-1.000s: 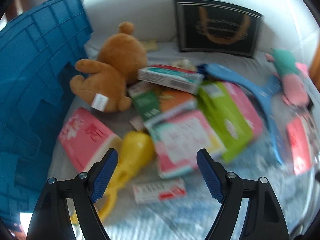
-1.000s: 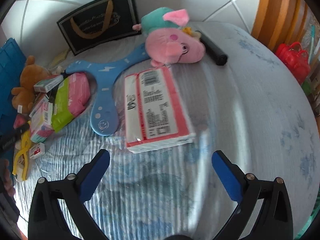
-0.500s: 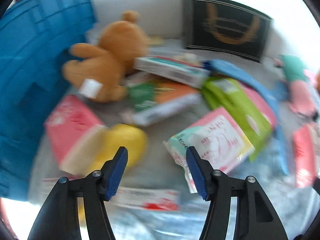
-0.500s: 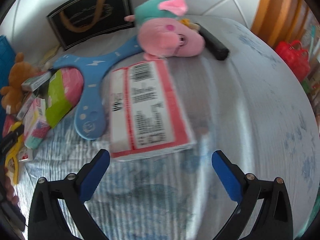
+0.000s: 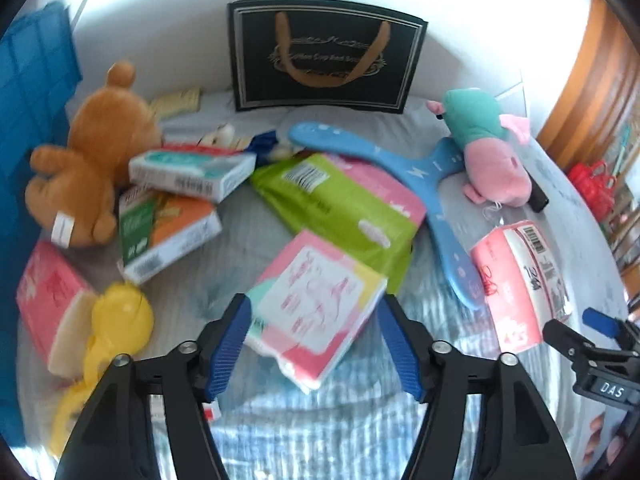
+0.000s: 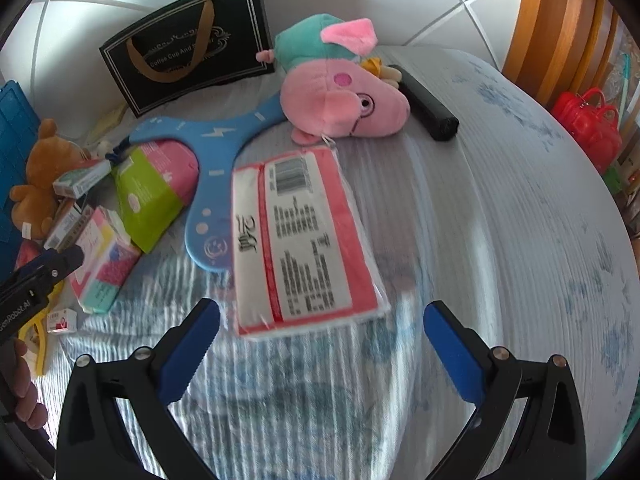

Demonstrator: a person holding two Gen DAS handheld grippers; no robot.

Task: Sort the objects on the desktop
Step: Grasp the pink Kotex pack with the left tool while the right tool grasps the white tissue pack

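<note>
Straddling a pink-and-white tissue pack, the left gripper has its jaws spread, having just widened again; the pack lies between the blue pads, though contact cannot be confirmed through the blur; beyond it lie a green-and-pink wipes pack, a blue three-armed boomerang, a brown teddy bear and a black gift bag on the striped cloth. From the right wrist view, the right gripper hangs with jaws wide apart and empty, just short of a red-and-white tissue pack; a pink pig plush rests beyond, touching the boomerang.
</note>
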